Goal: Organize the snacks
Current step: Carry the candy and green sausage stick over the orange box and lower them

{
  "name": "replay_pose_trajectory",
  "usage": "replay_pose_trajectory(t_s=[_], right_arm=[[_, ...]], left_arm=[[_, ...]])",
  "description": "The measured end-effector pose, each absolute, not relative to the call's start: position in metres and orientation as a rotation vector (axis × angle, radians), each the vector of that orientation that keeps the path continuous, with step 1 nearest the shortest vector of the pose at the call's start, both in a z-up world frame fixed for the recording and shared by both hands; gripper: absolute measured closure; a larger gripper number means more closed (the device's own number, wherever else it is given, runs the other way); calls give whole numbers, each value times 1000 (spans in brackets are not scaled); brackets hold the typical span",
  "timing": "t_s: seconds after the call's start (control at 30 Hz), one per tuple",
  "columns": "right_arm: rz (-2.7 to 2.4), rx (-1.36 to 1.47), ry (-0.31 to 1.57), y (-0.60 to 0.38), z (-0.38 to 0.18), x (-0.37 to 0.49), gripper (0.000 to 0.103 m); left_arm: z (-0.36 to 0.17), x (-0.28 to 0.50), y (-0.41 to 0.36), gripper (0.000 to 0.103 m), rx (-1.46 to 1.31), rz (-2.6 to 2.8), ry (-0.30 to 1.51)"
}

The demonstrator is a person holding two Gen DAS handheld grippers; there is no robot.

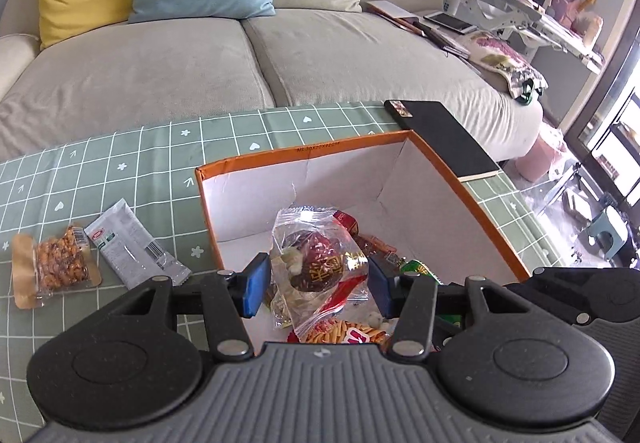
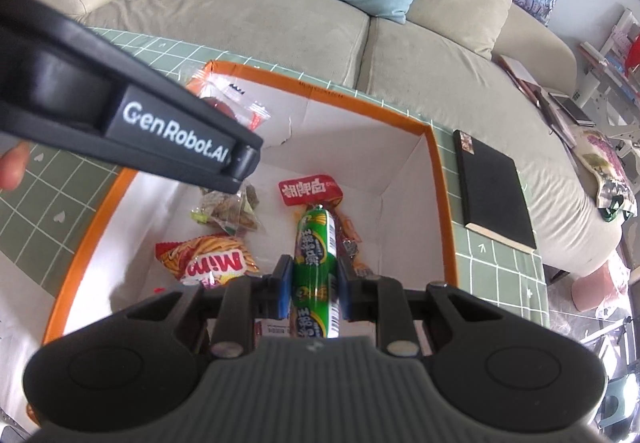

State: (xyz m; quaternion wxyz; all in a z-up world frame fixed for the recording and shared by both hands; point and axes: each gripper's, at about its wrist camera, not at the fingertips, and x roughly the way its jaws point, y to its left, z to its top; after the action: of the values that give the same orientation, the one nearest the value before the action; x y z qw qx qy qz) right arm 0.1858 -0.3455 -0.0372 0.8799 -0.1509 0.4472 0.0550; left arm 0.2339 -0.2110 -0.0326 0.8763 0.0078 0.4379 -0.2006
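Left fingers [image 1: 316, 285] clamp date packet [image 1: 320, 263] — right fingers [image 2: 312, 285] clamp sausage [image 2: 316, 267].

The green sausage [image 2: 316, 267] ran back between the right gripper [image 2: 312, 283] fingers [image 2: 283, 285], its near end lost behind the grey body. Ahead and left of those fingers, the left gripper's housing [image 2: 132, 123] covered part of a clear packet [image 2: 236, 103] — its label unreadable. Between the left gripper [image 1: 316, 283] fingers [image 1: 256, 285], the clear bag [image 1: 320, 267] hid most snacks beneath; a striped packet [image 1: 344, 335] behind the fingertips was cut off by the gripper body, possibly sticks.
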Motion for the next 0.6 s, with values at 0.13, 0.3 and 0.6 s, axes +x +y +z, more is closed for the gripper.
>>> replay_pose_trajectory(t_s=[0.13, 0.3, 0.6], right_arm=[[121, -299, 953, -350, -46, 194, 83], [131, -299, 992, -352, -59, 203, 83], [148, -318, 1042, -347, -73, 218, 83]], left_arm=[[-39, 238, -219, 44, 50, -449, 922], [-53, 245, -228, 44, 78, -432, 971], [-64, 253, -236, 43, 145, -416, 1003]])
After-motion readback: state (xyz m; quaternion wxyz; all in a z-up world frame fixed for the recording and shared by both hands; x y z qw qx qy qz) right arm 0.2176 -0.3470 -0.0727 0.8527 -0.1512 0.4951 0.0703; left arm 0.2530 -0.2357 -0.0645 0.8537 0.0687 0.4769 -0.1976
